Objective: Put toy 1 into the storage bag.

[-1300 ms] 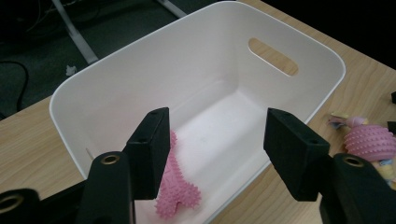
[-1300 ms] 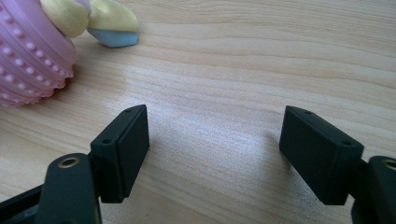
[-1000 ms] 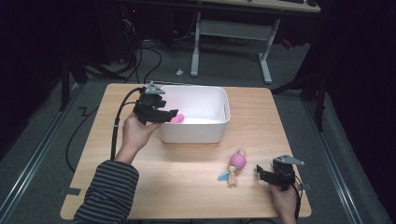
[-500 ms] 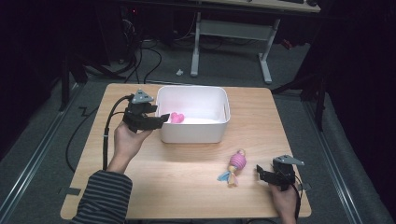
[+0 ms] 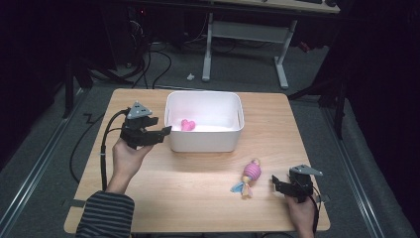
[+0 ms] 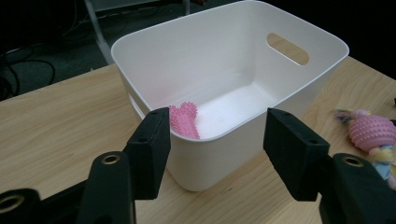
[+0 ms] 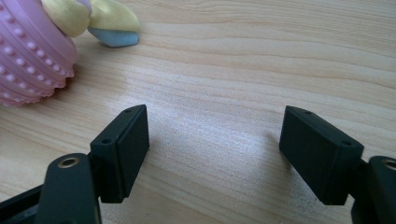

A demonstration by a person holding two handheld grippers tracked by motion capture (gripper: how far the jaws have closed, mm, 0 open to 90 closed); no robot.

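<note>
The left gripper [image 5: 166, 132] hangs half open and empty just beside the white bin [image 5: 204, 141], the pink spiky toy [image 5: 187, 125] lying inside beyond its jaws. The right gripper [image 5: 274, 184], likewise parted on nothing, rests on the table [image 5: 198, 188] near the pink ball toy [image 5: 250, 173] to its left.

Left gripper [image 5: 166, 133] held level in a raised hand, jaws apart and empty, striped sleeve on that forearm, right gripper [image 5: 275, 185] low, jaws apart, nothing between them

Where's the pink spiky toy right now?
In the high view, the pink spiky toy lies inside the white bin, at its left end, nearest the left tool.
</note>
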